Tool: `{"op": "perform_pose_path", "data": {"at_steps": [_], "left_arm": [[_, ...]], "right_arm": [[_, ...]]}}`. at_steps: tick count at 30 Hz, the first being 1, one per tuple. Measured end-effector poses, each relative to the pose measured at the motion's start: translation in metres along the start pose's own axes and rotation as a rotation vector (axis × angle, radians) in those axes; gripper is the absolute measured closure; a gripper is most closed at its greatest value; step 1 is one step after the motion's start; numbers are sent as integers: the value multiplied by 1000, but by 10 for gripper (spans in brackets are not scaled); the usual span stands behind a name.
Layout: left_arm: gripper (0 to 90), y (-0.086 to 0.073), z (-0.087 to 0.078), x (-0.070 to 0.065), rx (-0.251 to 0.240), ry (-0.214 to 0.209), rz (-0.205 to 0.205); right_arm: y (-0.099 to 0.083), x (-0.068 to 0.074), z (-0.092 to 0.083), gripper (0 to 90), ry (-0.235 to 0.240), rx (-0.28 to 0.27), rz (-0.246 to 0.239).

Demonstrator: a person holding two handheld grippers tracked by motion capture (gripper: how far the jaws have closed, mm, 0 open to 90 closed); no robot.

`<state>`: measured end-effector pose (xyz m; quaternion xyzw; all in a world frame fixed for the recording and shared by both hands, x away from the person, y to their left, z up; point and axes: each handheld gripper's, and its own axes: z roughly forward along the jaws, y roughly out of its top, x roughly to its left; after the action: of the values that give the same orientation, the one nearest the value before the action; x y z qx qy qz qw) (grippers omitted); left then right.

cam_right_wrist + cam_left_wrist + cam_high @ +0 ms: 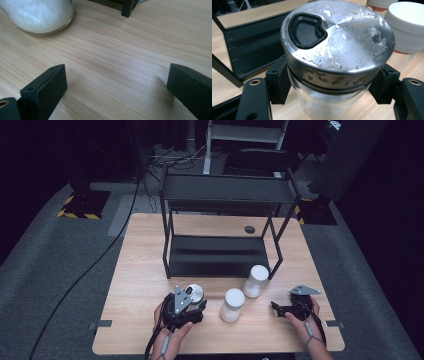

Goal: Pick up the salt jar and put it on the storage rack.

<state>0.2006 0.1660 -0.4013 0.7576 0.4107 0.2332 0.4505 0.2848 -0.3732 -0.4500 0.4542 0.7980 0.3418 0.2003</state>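
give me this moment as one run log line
left hand-held gripper: shut on metal-lid jar | right hand-held gripper: open, over bare table | two white-lid jars in front of black shelf rack

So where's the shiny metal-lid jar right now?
The metal-lid jar is clamped in the left tool, at the table's front left in the high view, left of the two white jars and in front of the black shelf.
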Motion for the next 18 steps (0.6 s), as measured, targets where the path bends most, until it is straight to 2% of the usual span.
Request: {"op": "perform_pose_path", "data": {"at_steps": [18], "left_arm": [[293,12,17,22,-30,14,-11]], "right_arm": [[0,3,-1,28,-13,1,13]]}}
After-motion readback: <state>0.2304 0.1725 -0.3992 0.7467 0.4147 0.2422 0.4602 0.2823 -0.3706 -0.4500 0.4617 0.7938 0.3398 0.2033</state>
